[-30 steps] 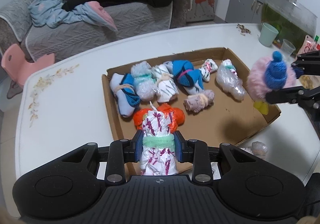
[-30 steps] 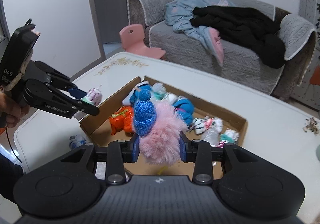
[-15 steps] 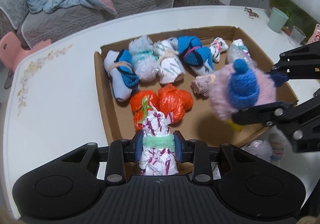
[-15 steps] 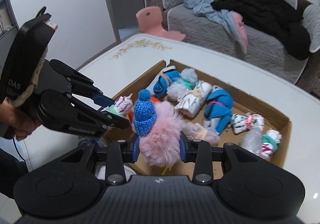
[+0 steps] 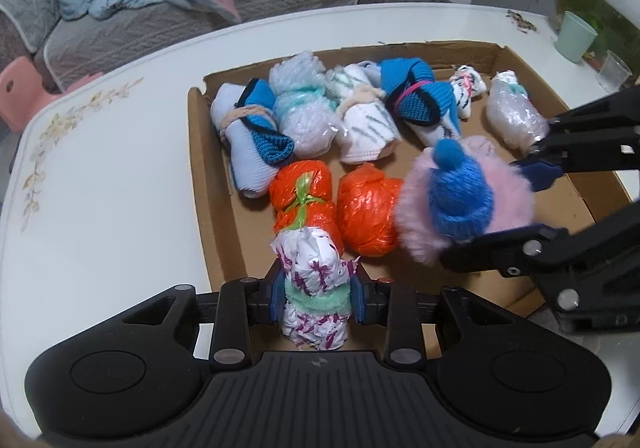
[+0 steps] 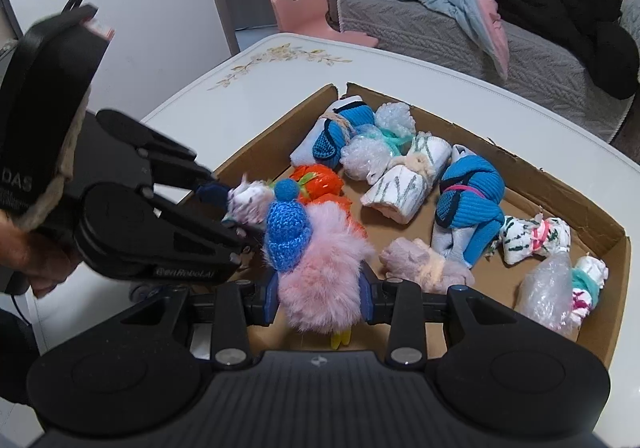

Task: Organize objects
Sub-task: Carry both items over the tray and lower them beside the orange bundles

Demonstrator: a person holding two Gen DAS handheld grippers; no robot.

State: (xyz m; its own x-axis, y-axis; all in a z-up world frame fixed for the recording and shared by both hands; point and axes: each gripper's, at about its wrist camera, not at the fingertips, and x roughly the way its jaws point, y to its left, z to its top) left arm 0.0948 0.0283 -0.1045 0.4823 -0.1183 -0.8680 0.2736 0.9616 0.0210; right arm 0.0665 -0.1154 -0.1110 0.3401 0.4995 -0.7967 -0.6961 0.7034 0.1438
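Observation:
A shallow cardboard box [image 5: 200, 172] lies on the white table and holds several tied bundles. My left gripper [image 5: 316, 294] is shut on a white bundle with purple marks and a green band [image 5: 314, 288], held over the box's near edge beside two orange bundles [image 5: 304, 196]. My right gripper [image 6: 320, 294] is shut on a pink fluffy toy with a blue knit hat [image 6: 320, 268]; the toy also shows in the left wrist view [image 5: 460, 204], over the box just right of the orange bundles. The two grippers are close together.
Blue sock bundles [image 5: 416, 96], bubble-wrap bundles [image 5: 300, 112] and a pale pink bundle [image 6: 424, 264] fill the box's far side. A green cup [image 5: 576, 36] and a clear cup [image 5: 614, 70] stand at the table's right. A sofa with clothes [image 6: 480, 8] lies beyond.
My right gripper has carried the pink toy leftward and down into the box, next to the orange bundles. My left gripper with its bundle has moved forward toward the box.

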